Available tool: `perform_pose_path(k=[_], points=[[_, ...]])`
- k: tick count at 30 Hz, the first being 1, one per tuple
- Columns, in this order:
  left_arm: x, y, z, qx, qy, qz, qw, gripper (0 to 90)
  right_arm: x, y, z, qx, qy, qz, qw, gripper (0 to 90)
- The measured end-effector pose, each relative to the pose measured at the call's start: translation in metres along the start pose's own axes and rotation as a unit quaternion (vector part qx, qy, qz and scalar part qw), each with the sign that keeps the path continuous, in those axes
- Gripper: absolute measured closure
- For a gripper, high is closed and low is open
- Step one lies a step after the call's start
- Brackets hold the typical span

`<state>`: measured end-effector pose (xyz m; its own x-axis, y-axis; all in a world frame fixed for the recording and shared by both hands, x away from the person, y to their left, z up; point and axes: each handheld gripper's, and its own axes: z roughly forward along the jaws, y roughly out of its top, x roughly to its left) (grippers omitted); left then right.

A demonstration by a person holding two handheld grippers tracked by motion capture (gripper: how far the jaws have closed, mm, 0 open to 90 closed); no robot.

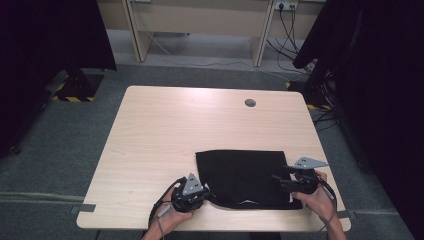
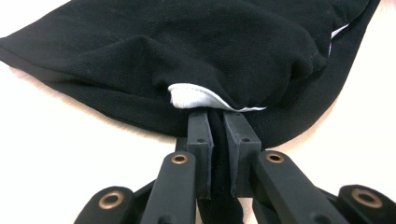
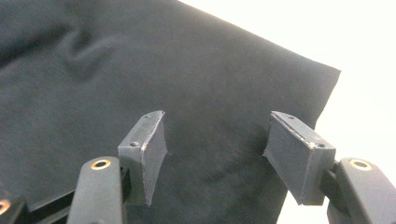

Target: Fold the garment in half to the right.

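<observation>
Left gripper (image 2: pixel 217 135) clamped on black garment (image 1: pixel 245 175) hem at 7 o'clock, right gripper (image 3: pixel 212 154) wide over its 4 o'clock corner on desk (image 1: pixel 165 130); next: close right, likely fold.

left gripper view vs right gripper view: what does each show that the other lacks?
Left gripper view: the left tool shut on the black cloth's edge, with a pale inner strip showing at the pinch.
Right gripper view: the right tool open above flat cloth, nothing between its jaws, and a cloth corner.
Both: the black cloth lying on the light table.
</observation>
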<state>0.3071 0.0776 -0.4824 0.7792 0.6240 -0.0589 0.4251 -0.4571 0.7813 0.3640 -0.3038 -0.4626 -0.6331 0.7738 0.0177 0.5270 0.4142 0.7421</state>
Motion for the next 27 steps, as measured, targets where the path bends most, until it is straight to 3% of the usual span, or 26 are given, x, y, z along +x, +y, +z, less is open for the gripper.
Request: perform_pose_path(k=[4, 6, 12, 19, 27], points=[[0.000, 0.000, 0.000, 0.000, 0.000, -0.001, 1.0000, 81.2, 0.008, 0.005, 0.002, 0.000, 0.011, -0.012, 0.9999, 38.0], [-0.002, 0.000, 0.000, -0.001, 0.007, 0.005, 1.0000, 81.2, 0.011, 0.003, 0.007, 0.019, 0.016, -0.018, 0.9995, 38.0], [-0.004, 0.000, 0.000, -0.001, 0.005, 0.005, 1.0000, 81.2, 0.011, -0.003, 0.005, 0.025, 0.008, -0.024, 0.9994, 38.7], [-0.011, 0.001, 0.003, 0.000, -0.009, 0.006, 0.9999, 81.2, 0.004, -0.010, -0.003, 0.027, -0.004, -0.019, 0.9994, 39.9], [-0.013, 0.002, 0.004, -0.001, -0.012, 0.006, 0.9999, 81.2, 0.001, -0.010, -0.009, 0.028, -0.011, -0.010, 0.9995, 37.3]])
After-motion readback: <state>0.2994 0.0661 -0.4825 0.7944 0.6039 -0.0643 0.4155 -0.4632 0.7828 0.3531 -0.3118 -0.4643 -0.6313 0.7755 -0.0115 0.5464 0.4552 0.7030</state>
